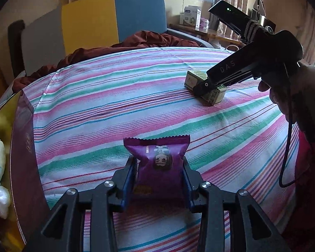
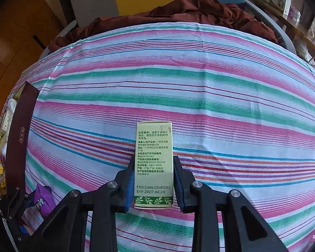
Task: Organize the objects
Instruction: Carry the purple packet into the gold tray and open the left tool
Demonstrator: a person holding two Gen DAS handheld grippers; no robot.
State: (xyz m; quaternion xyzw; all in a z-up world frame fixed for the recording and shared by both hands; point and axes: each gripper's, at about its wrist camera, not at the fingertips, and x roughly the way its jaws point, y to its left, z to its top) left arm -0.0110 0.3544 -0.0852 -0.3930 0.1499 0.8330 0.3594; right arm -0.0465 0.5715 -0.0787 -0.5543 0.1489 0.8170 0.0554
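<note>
A purple snack packet [image 1: 159, 163] lies on the striped cloth; my left gripper [image 1: 159, 163] is shut on it, its fingers pressed against both sides. The packet also shows in the right wrist view [image 2: 43, 199] at the lower left. A pale green printed carton [image 2: 153, 163] lies on the cloth; my right gripper [image 2: 153, 164] is shut on it, with its fingers against both long sides. In the left wrist view the carton [image 1: 205, 88] lies at the far right under the right gripper [image 1: 205, 89].
A dark maroon box [image 1: 23, 147] with white wrapped items inside stands at the left edge; it also shows in the right wrist view [image 2: 21, 134]. A dark red blanket [image 1: 136, 42] and a yellow-blue chair [image 1: 107, 19] lie beyond the cloth. A shelf with boxes [image 1: 192, 16] is at the back right.
</note>
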